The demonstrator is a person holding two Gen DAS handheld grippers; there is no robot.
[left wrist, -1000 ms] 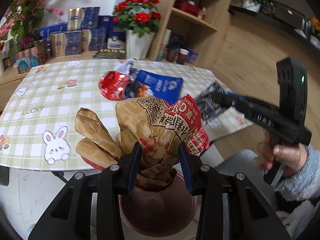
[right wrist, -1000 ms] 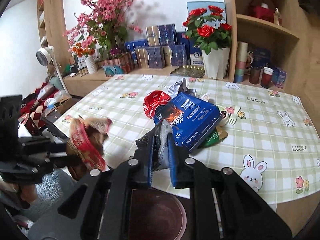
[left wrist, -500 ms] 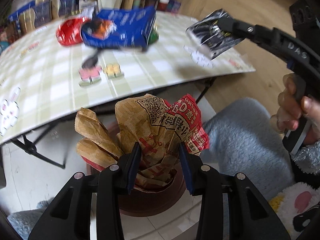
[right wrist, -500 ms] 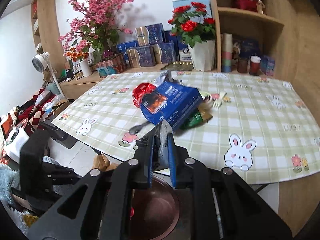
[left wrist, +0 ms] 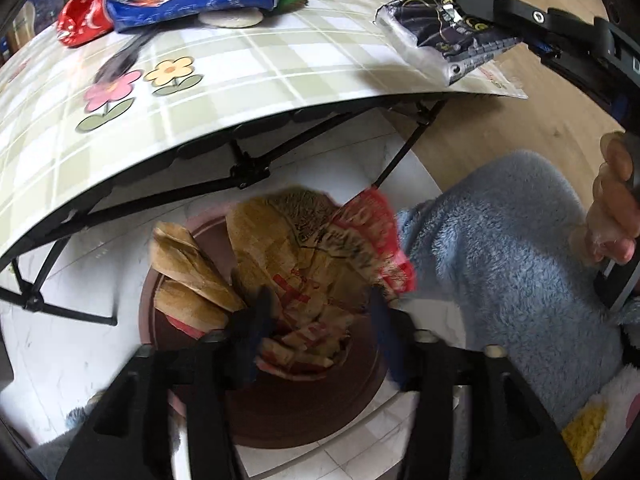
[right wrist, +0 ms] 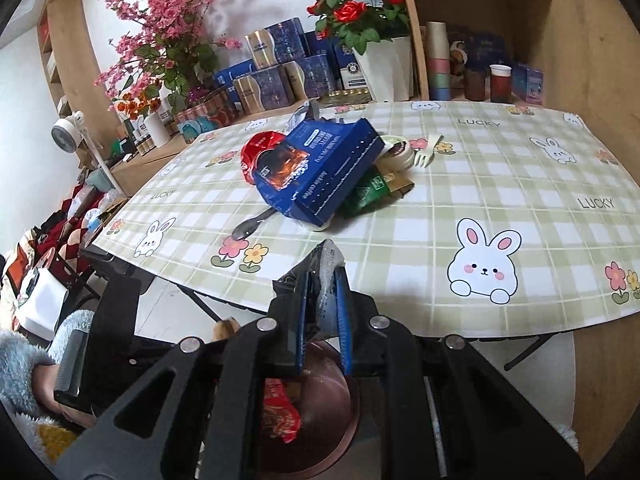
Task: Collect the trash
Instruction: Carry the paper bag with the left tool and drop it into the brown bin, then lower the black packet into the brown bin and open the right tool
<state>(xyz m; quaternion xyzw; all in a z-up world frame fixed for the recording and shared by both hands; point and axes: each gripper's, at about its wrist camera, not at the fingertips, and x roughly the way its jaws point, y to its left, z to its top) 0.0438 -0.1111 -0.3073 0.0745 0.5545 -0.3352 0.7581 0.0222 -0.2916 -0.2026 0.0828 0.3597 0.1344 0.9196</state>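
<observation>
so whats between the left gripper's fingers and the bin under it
In the left wrist view, the crumpled brown and red paper bag sits between the opening left gripper and the dark red bin; the pads look clear of it.

Crumpled matt brown paper bag (left wrist: 304, 264), glossy black foil wrapper (left wrist: 436, 28), smooth plastic tablecloth (right wrist: 460, 200), fuzzy blue sleeve (left wrist: 500, 240)
</observation>
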